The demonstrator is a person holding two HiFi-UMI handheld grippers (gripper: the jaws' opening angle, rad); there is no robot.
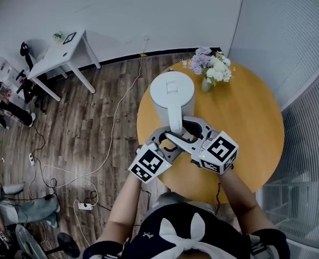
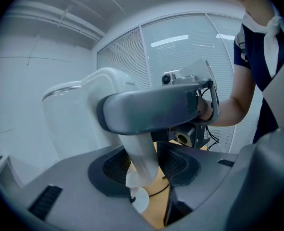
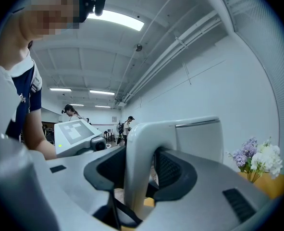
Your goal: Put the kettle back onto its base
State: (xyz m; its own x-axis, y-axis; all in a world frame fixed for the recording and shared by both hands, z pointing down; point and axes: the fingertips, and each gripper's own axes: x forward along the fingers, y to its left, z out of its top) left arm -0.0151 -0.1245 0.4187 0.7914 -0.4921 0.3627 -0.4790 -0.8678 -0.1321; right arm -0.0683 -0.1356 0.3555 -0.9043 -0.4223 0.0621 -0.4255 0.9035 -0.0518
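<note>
Overall: head view looks down on a round wood table (image 1: 245, 117) right of ctr, wood floor (image 1: 94, 107) to its left.
Side table (image 1: 59, 53): white, upper left of head view, on the floor.
Cables (image 1: 112, 131): trail over the floor left of ctr; power strip (image 1: 85, 205) at lower left.
Left gripper (image 1: 169, 138): low ctr, comes in from lower left w/ its marker cube nearest the person. In its own view (image 2: 144, 165) the jaws are clenched on the lower handle (image 2: 142, 153), pads against both sides.
Kettle (image 1: 171, 93): white, upright, ctr of head view, over the table's left part. Handle (image 1: 176, 120) faces the person. Resting or lifted: can't tell.
Right gripper (image 1: 190, 129): just right of the handle, cube at lower right. Its own view (image 3: 141, 170) shows the jaws grasping the handle (image 3: 139, 148), a pad tight on each side, kettle body (image 3: 199, 138) behind. In left gripper view it crosses above the left gripper's jaws.
Flowers (image 1: 210, 66): purple + white, in a vase, upper right of the kettle near the table's far rim, apart from the kettle. Also seen at the right edge of right gripper view (image 3: 257, 160).
</note>
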